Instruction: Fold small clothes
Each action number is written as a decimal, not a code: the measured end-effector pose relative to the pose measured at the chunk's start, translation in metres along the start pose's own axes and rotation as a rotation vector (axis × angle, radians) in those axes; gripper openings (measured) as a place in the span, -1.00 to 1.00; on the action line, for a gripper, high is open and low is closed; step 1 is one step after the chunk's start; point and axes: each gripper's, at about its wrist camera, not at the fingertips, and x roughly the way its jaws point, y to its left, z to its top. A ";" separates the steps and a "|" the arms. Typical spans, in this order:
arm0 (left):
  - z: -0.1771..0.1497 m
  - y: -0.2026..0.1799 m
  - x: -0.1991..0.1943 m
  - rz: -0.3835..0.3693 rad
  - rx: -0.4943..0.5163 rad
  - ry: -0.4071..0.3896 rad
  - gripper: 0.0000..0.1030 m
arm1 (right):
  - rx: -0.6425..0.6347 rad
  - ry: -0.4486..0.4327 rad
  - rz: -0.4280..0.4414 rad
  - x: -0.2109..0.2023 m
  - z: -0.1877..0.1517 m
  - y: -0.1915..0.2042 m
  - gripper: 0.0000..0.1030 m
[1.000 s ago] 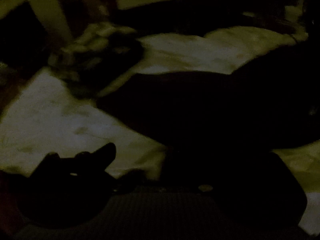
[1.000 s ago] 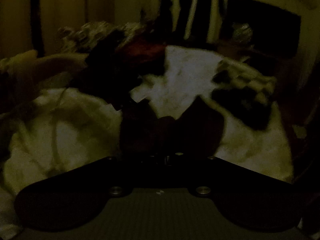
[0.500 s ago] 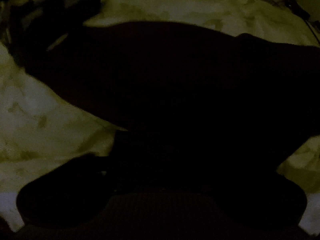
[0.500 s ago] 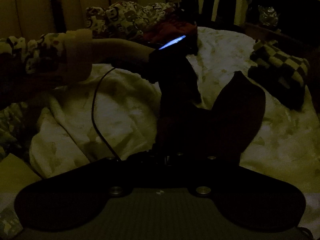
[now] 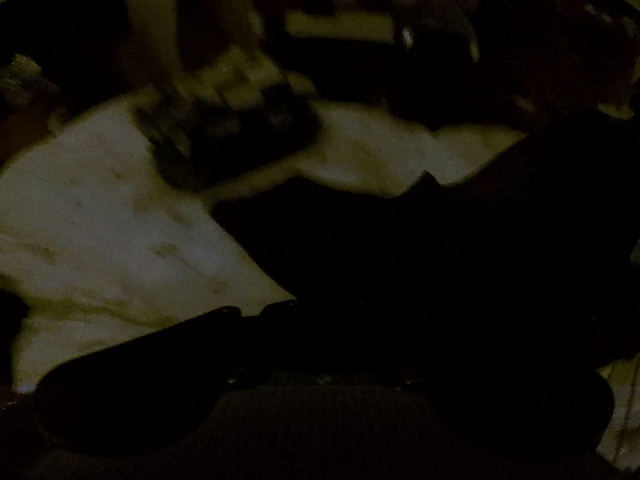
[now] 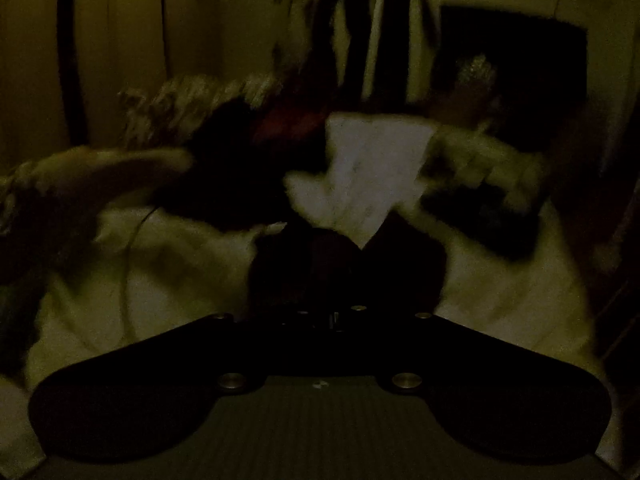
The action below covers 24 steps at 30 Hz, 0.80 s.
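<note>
Left wrist view: very dark and blurred; a dark garment [image 5: 420, 260] fills the field from 3 to 6 o'clock, lying on a pale bedsheet [image 5: 100, 240]
Left gripper [image 5: 320, 312]: fingers lost in shadow against the dark cloth; jaws drawn fully together; the cloth lies right at the tips, but whether a fold is pinched cannot be told
Checkered item [image 5: 228, 128]: black-and-pale check cloth at 11 o'clock on the sheet, apart from the dark garment
Right wrist view: blurred; pale bedsheet [image 6: 520, 300] spreads across the middle
Right gripper [image 6: 348, 248]: jaws nearly together, clamped on the dark garment [image 6: 348, 264], which bunches around the tips at centre
Person: a forearm [image 6: 112, 168] in a patterned sleeve [image 6: 12, 184] reaches in from 9 o'clock
Other cloth: checkered item [image 6: 480, 184] at 2 o'clock; a patterned heap [image 6: 192, 100] at 11 o'clock with a reddish piece [image 6: 288, 124] beside it
Cable [image 6: 132, 248]: thin line trailing over the sheet at 8 o'clock
</note>
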 end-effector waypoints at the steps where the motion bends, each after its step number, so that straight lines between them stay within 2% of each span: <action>1: 0.005 0.001 -0.019 0.029 -0.008 -0.040 -0.97 | -0.026 -0.017 -0.020 -0.005 0.007 -0.001 -0.84; 5: 0.030 0.003 -0.112 0.087 -0.085 -0.247 -0.97 | -0.141 -0.154 -0.120 -0.037 0.053 -0.003 -0.86; 6: 0.037 -0.001 -0.133 0.123 -0.077 -0.274 -0.97 | -0.167 -0.200 -0.139 -0.048 0.065 -0.001 -1.00; 7: 0.042 -0.004 -0.147 0.138 -0.069 -0.284 -0.97 | -0.192 -0.246 -0.164 -0.059 0.077 0.000 -1.00; 9: 0.051 -0.013 -0.164 0.134 -0.062 -0.282 -0.87 | -0.202 -0.277 -0.186 -0.074 0.099 -0.003 -0.99; 10: 0.052 -0.020 -0.162 0.169 -0.045 -0.270 -0.56 | -0.184 -0.230 -0.157 -0.074 0.110 -0.008 -0.99; 11: 0.051 -0.029 -0.153 0.194 -0.008 -0.231 0.12 | -0.154 -0.207 -0.110 -0.072 0.114 -0.013 -0.99; 12: 0.048 -0.037 -0.142 0.198 0.026 -0.192 0.42 | -0.115 -0.210 -0.073 -0.067 0.110 -0.018 -0.92; 13: 0.042 -0.043 -0.128 0.195 0.051 -0.160 0.67 | -0.094 -0.184 -0.059 -0.060 0.105 -0.022 -0.59; 14: 0.037 -0.048 -0.110 0.172 0.060 -0.119 0.66 | -0.069 -0.126 -0.053 -0.047 0.094 -0.025 -0.47; 15: 0.030 -0.052 -0.091 0.146 0.060 -0.082 0.66 | -0.049 -0.097 -0.052 -0.036 0.082 -0.026 -0.19; 16: 0.024 -0.054 -0.071 0.131 0.060 -0.057 0.66 | -0.030 -0.063 -0.043 -0.023 0.066 -0.027 -0.03; 18: 0.010 -0.057 -0.031 0.124 0.078 -0.016 0.67 | 0.004 0.016 -0.013 0.004 0.037 -0.030 -0.02; 21: -0.012 -0.059 0.023 0.073 0.135 0.015 0.72 | 0.047 0.116 -0.033 0.036 -0.001 -0.035 0.18; 22: -0.018 -0.064 0.035 0.074 0.185 0.005 0.77 | 0.058 0.135 -0.031 0.042 -0.011 -0.036 0.18; 23: -0.026 -0.069 0.044 0.083 0.244 -0.006 0.94 | 0.073 0.137 -0.011 0.046 -0.020 -0.037 0.18; 24: -0.033 -0.072 0.053 0.108 0.299 -0.006 1.00 | 0.071 0.143 0.014 0.051 -0.022 -0.032 0.18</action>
